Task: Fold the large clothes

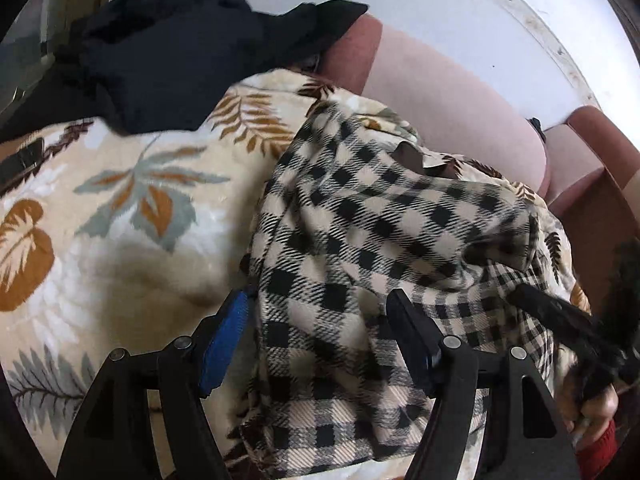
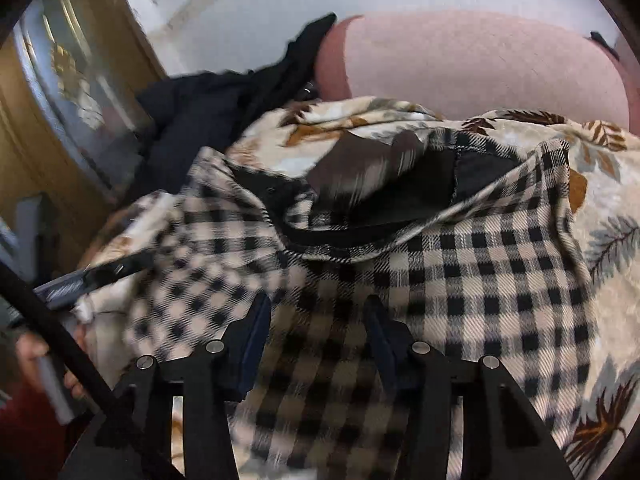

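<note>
The checked garment (image 1: 360, 216) lies rumpled on a leaf-patterned blanket (image 1: 120, 200), directly beneath and ahead of both grippers. The left gripper (image 1: 320, 312) stands released, its jaws apart over the cloth without pinching it. The right gripper (image 2: 316, 312) is likewise released above the checked fabric. Beyond them lie a dark garment (image 1: 160, 48) and a pink cushion (image 2: 480, 64)

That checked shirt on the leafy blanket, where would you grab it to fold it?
Take the checked shirt at its collar edge, coming down from above on the near side. There the dark lining gapes open and the rim stands up in a ridge off the blanket, so jaws could pinch it.
</note>
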A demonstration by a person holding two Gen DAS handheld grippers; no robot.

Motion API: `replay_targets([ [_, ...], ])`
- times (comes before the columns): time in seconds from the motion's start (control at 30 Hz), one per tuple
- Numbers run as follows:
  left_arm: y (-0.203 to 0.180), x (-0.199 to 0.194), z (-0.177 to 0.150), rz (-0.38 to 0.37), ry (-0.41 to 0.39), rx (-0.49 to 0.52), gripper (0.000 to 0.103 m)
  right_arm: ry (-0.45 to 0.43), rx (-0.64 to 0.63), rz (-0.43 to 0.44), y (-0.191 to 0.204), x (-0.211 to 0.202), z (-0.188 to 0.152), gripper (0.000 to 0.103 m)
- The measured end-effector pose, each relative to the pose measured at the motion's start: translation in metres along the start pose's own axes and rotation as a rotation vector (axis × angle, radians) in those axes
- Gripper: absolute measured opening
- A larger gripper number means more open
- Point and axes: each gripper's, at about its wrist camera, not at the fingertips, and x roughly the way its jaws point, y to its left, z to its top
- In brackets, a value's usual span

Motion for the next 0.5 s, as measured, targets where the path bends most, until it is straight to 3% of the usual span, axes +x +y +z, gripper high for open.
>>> replay_targets([
  [0.1,0.011,-0.004,0.006,-0.013,-0.009,-0.042,0.071,0.067,0.018,-0.048,-0.01,0.049,0.032,0.053],
  [0.27,0.022,-0.017,0.013,0.026,-0.051,-0.044,0.071,0.156,0.018,-0.246,-0.025,0.117,0.076,0.053],
  [0.37,0.03,-0.022,0.015,0.028,-0.047,-0.046,0.071,0.154,0.011,-0.347,-0.026,0.13,0.093,0.053],
  [0.43,0.034,-0.023,0.014,0.02,-0.02,-0.04,0.071,0.131,0.018,-0.348,-0.023,0.118,0.098,0.053],
  [0.5,0.04,-0.024,0.012,0.026,-0.008,-0.046,0.071,0.093,0.039,-0.252,-0.015,0.097,0.103,0.053],
])
